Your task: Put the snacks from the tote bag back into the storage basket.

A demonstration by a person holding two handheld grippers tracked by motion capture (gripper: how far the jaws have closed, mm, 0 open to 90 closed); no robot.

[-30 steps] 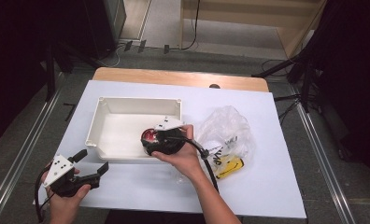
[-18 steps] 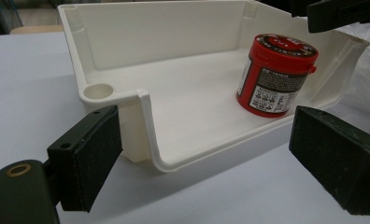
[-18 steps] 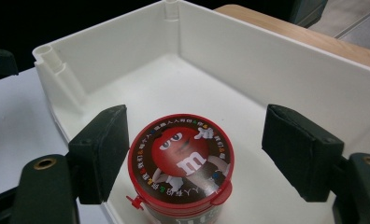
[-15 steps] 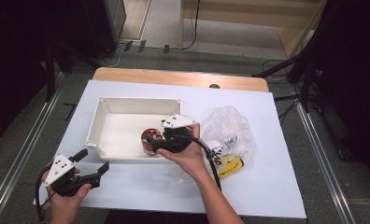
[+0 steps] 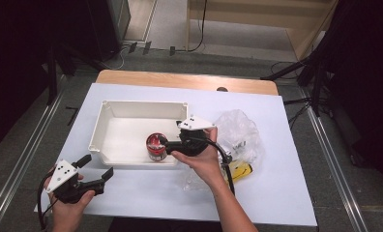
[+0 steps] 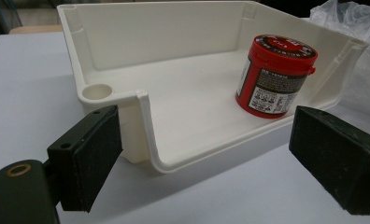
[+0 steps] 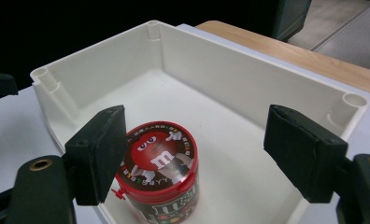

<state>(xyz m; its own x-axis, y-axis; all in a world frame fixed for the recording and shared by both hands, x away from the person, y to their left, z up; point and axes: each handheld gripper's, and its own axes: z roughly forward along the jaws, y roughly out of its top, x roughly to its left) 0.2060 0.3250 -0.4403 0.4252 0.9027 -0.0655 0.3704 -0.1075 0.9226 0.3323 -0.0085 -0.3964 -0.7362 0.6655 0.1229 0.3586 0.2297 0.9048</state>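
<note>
- Centre of the high frame: red-lidded round candy jar (image 5: 156, 146) upright inside the shallow white plastic tray (image 5: 113, 109), near its lower right corner.
- Just right of the jar: right gripper (image 5: 166, 143), jaws spread wide, holding nothing.
- Lower left: left gripper (image 5: 96, 170), jaws wide apart, empty, over the white table sheet (image 5: 276, 193).

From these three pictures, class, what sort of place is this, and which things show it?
Probably a lab or studio for recording handling demonstrations, not a home. A white-covered table stands between metal floor rails, tripod legs and cables lie behind it, and a person holds a camera-bearing left gripper.
</note>
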